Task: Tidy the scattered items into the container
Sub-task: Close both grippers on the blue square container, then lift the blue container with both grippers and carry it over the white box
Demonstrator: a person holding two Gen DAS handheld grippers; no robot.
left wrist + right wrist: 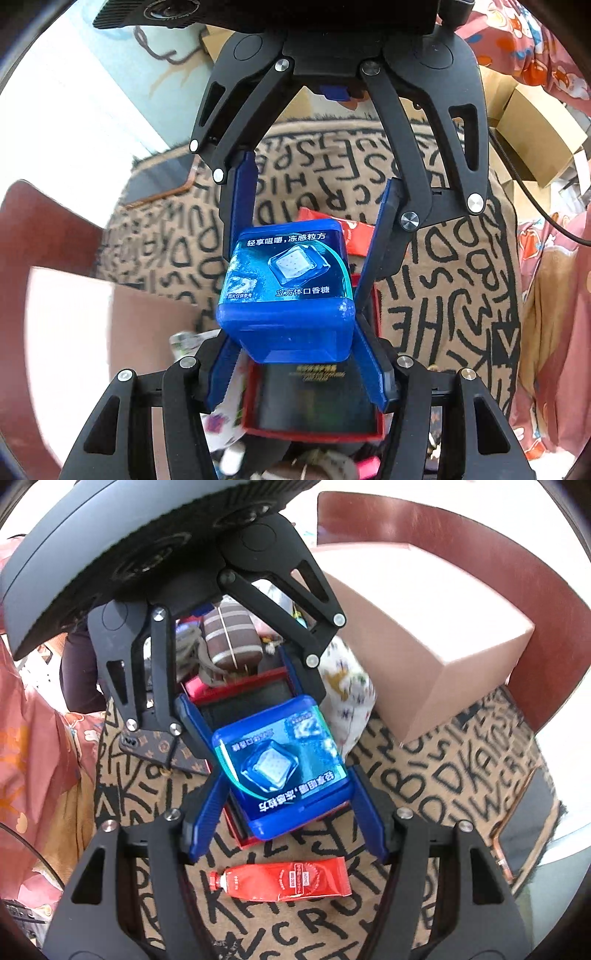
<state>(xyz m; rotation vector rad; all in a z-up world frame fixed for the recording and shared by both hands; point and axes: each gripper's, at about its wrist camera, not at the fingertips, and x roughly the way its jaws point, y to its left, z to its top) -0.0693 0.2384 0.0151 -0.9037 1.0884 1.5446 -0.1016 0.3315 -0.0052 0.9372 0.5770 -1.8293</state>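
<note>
A blue chewing-gum box (288, 280) hangs just above the red-rimmed container (314, 434), between both grippers, which face each other. My left gripper (291, 325) presses its blue fingers (221, 373) on the box's near corners. My right gripper (286, 775) comes from the opposite side, its pads against the box (280, 760) on both flanks. A red tube (284, 880) lies on the lettered mat (443, 775), just in front of the container (236, 692). Most of the container's dark inside is hidden by the box.
Behind the container lie a brown striped pouch (231, 635), a white patterned pouch (347, 694) and a pink item (194, 686). A monogram wallet (155, 749) lies to the left, a cardboard box (424, 627) to the right. A phone (159, 181) rests at the mat's edge.
</note>
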